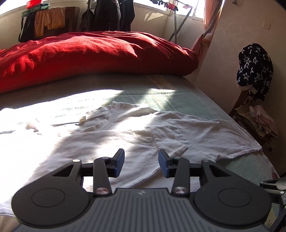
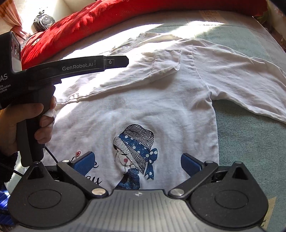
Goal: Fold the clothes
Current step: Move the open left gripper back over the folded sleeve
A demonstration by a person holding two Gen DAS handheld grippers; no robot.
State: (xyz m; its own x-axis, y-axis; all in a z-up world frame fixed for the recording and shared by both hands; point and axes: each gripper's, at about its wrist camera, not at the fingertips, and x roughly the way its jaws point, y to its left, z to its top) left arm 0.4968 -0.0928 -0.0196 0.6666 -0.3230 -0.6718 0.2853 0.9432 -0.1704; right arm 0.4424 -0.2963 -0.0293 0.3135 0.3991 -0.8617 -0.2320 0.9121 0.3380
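White T-shirt is lying spread on the bed's pale green cover, partly in hard sunlight. Its printed front is facing up: a girl in a blue dotted hat, with dark lettering beside it, partly hidden behind a gripper finger. One side of the shirt is lying folded across the chest, a sleeve crossing the body; the other sleeve is reaching out flat toward the bed's edge.

Left gripper is hovering over the shirt's lower part, pointing toward the collar. Its blue pads are standing a moderate gap apart; only flat fabric is showing between them, nothing pinched. A small rolled tab of cloth is lying just beyond the right-hand pad.

Right gripper is hanging above the print, tilted steeply down. Its blue pads are standing wide apart, the printed figure framed between them, no cloth being gripped.

In the right wrist view, a hand is wrapping the black handle of the left gripper, whose long finger is reaching out over the folded sleeve.

A red duvet is bunching along the far side of the bed. Beyond it, dark garments are hanging by the wall. A star-patterned dark cloth is draping over a chair beside the bed.
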